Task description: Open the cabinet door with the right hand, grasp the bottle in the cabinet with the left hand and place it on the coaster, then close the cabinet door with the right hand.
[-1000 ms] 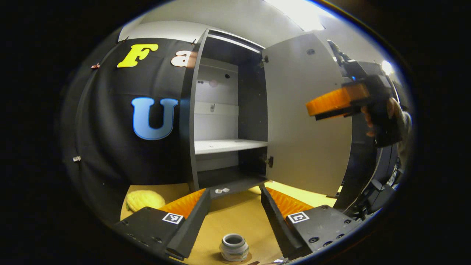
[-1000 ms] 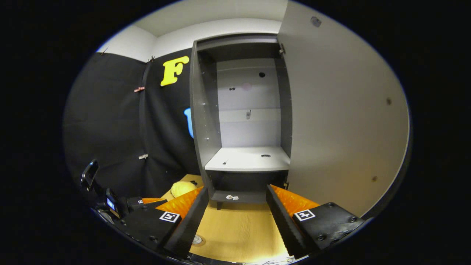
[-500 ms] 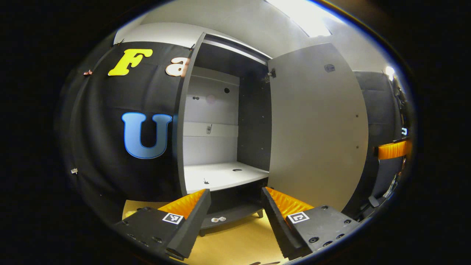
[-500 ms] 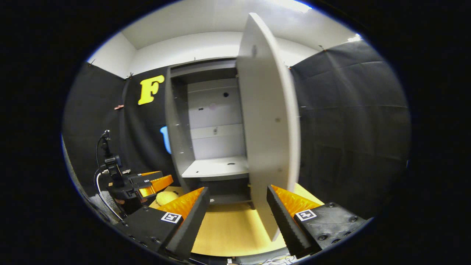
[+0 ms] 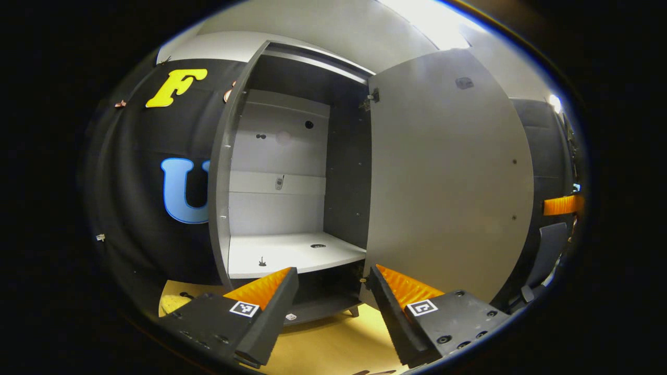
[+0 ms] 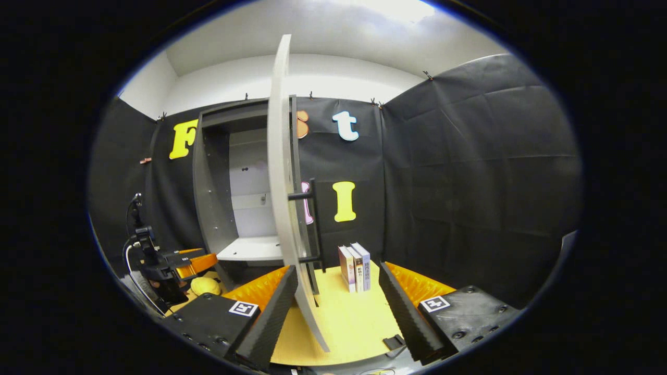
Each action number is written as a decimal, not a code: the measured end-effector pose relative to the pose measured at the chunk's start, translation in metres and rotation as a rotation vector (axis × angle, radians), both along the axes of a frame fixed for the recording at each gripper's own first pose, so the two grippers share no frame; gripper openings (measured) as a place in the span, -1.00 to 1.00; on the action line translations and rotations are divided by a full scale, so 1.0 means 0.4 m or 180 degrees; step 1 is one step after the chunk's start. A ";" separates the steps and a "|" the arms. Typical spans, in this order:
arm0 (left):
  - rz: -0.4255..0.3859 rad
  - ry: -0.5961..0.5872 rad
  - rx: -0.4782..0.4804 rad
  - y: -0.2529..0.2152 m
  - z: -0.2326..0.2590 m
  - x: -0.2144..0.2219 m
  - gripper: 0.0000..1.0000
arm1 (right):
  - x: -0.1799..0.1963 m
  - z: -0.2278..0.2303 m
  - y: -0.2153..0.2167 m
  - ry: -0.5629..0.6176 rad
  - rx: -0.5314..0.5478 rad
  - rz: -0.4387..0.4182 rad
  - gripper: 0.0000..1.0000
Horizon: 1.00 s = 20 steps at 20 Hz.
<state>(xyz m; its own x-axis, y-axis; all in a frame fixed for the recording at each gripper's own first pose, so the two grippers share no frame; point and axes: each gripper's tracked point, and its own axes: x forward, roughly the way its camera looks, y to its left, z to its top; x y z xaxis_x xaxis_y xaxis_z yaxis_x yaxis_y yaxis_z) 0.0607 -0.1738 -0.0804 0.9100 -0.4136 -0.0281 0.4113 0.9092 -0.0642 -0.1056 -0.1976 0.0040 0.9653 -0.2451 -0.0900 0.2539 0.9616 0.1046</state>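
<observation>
Right gripper (image 6: 338, 312): fingers apart, near open cabinet door (image 6: 281, 208) edge.
Left gripper (image 5: 333, 312): fingers apart, empty.
Risk: a glancing push could slip off the door's thin edge.

Books (image 6: 354, 268) right of open door (image 6: 284, 208), on table (image 6: 354, 323).

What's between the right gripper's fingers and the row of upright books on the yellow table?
Bare yellow table, as the right gripper view shows. The right gripper is open; the books stand beyond, beside the grey cabinet door.

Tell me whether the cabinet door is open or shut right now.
Open. The cabinet door stands swung wide off the cabinet, baring its white shelf.
</observation>
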 end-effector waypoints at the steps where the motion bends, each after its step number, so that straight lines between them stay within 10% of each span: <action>1: 0.0050 -0.0015 0.0012 -0.002 0.004 -0.005 0.75 | 0.017 -0.001 -0.012 0.0003 0.0031 0.0093 0.94; 11: 0.0779 -0.0062 0.0119 0.082 0.007 -0.060 0.75 | 0.146 0.002 0.019 -0.0085 0.0283 0.0979 0.86; 20: 0.0780 -0.0024 0.0131 0.156 0.003 -0.079 0.75 | 0.163 -0.001 0.157 -0.0048 0.0225 0.1170 1.00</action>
